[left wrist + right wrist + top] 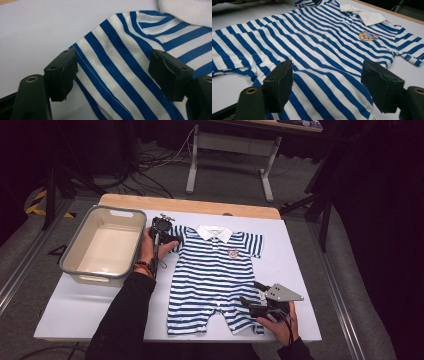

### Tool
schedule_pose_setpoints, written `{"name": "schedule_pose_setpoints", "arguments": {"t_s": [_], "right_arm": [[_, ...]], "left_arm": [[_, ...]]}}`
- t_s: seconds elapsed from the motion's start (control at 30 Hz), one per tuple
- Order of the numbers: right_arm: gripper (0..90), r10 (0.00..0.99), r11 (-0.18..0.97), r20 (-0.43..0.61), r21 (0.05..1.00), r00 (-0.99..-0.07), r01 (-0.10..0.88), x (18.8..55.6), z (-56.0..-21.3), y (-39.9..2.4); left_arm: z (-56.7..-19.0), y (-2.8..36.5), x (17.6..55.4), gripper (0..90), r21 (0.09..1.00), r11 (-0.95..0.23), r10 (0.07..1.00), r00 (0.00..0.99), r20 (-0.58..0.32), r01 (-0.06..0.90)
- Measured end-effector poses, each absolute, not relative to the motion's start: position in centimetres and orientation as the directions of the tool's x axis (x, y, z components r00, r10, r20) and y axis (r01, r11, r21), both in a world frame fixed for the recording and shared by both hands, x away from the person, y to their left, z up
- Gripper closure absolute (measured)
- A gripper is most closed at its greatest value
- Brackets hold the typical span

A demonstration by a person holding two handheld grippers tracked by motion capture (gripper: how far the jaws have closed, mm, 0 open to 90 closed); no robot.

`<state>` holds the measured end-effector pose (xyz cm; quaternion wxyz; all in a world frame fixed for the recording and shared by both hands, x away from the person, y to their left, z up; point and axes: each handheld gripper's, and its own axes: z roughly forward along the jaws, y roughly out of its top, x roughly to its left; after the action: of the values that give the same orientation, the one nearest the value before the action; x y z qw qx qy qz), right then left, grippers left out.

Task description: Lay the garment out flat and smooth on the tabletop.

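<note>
A blue-and-white striped baby romper (215, 270) lies flat on the white table cover, with its white collar (214, 232) at the far end. My left gripper (172, 239) is at the romper's left sleeve. In the left gripper view the sleeve (117, 72) lies between the wide-apart jaws of my left gripper (113, 56), and the pads do not press on it. My right gripper (252, 293) hovers at the romper's near right leg. In the right gripper view my right gripper (327, 65) stands open over the striped cloth (319, 47).
A grey-rimmed tub (80, 237) stands at the left of the table, close beside the left hand. The white cover (75, 305) has bare room at the front left and along the right side. A wooden table edge (190, 205) runs along the back.
</note>
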<state>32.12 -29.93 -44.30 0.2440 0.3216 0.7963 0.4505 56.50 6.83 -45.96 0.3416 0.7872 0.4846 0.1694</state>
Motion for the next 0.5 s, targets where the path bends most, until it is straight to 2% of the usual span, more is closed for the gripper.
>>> {"name": "schedule_pose_setpoints", "arguments": {"t_s": [0.07,0.13,0.17,0.23,0.33,0.37,0.43,0.5], "right_arm": [[26.1,0.732,0.380,-0.087,0.876,-0.676,0.298,32.12,-44.30,-29.98],[26.1,0.730,0.380,-0.085,0.875,-0.678,0.300,32.11,-44.30,-29.98],[26.1,0.728,0.384,-0.086,0.873,-0.680,0.300,32.11,-44.32,-29.94],[26.3,0.727,0.394,-0.090,0.867,-0.681,0.306,32.15,-44.43,-29.79],[26.3,0.724,0.407,-0.096,0.859,-0.683,0.310,32.17,-44.55,-29.60],[26.2,0.720,0.413,-0.099,0.857,-0.687,0.310,32.17,-44.59,-29.52],[26.2,0.721,0.413,-0.099,0.856,-0.686,0.311,32.17,-44.61,-29.50],[25.9,0.725,0.416,-0.105,0.854,-0.680,0.312,32.18,-44.60,-29.52]], "left_arm": [[-45.98,6.73,56.45,25.9,0.701,-0.300,0.883,0.466,-0.053,0.647],[-45.94,6.66,56.43,31.0,0.703,-0.307,0.884,0.466,-0.039,0.642],[-45.83,6.67,56.42,35.4,0.703,-0.321,0.880,0.474,-0.026,0.635],[-45.74,6.61,56.37,51.5,0.704,-0.317,0.884,0.467,-0.023,0.635],[-45.70,6.62,56.38,60.5,0.706,-0.327,0.882,0.472,-0.012,0.628],[-45.70,6.62,56.37,71.6,0.708,-0.328,0.884,0.467,-0.004,0.625],[-45.61,6.63,56.22,85.5,0.705,-0.348,0.879,0.476,0.017,0.618],[-45.47,6.74,55.97,88.1,0.719,-0.351,0.877,0.480,0.028,0.600]]}}
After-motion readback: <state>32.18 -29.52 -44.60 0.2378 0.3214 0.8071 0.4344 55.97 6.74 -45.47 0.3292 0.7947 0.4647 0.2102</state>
